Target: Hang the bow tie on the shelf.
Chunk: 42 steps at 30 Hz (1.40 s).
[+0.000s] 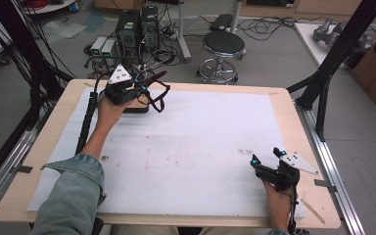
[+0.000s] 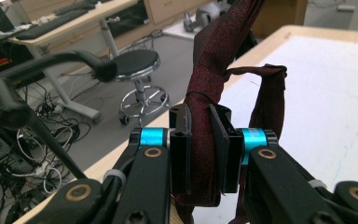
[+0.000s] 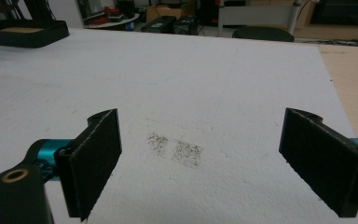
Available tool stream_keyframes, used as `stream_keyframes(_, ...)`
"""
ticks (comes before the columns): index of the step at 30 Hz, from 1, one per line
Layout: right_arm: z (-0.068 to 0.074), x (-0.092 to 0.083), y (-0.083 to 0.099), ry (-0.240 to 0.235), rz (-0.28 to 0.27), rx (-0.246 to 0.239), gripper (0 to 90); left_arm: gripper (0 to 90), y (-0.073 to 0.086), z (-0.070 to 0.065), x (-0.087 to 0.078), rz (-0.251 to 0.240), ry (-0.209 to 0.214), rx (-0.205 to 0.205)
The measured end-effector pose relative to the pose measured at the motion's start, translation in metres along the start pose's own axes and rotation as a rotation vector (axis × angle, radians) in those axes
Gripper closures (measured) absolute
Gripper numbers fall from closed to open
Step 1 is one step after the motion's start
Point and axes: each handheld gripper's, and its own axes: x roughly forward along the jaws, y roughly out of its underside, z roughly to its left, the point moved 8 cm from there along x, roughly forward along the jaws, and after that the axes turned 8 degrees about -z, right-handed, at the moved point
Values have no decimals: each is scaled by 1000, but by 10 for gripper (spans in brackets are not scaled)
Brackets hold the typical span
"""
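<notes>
Dark red tie point(image 2: 214, 60) pinched in left tongs point(image 2: 200, 149) above bench point(image 1: 284, 98) far-left corner, right tongs point(image 3: 200, 158) wide open, empty near front-right edge; goal unclear, laying-out seemingly ahead.

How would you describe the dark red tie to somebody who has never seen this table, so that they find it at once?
Start from the white sheet that covers the wooden table and go to its far left corner, beside the black tray. There the left gripper is shut on the necktie, lifted off the sheet. It is the only dark red, hanging fabric strip among black parts.
</notes>
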Motion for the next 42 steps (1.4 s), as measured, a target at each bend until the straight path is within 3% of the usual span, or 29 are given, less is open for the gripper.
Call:
stream_keyframes(8,0,0,0,1,3,-1,119,787,-14,14,-5,-60,-78,-39)
stream_keyframes(21,0,0,0,0,5,3,119,787,-16,38,-9,-99,-208,-113)
stream_keyframes(35,0,0,0,-6,2,3,119,786,-2,46,-2,-46,-311,-99)
stream_keyframes(42,1,0,0,-9,2,3,119,786,2,46,1,-41,-319,-101)
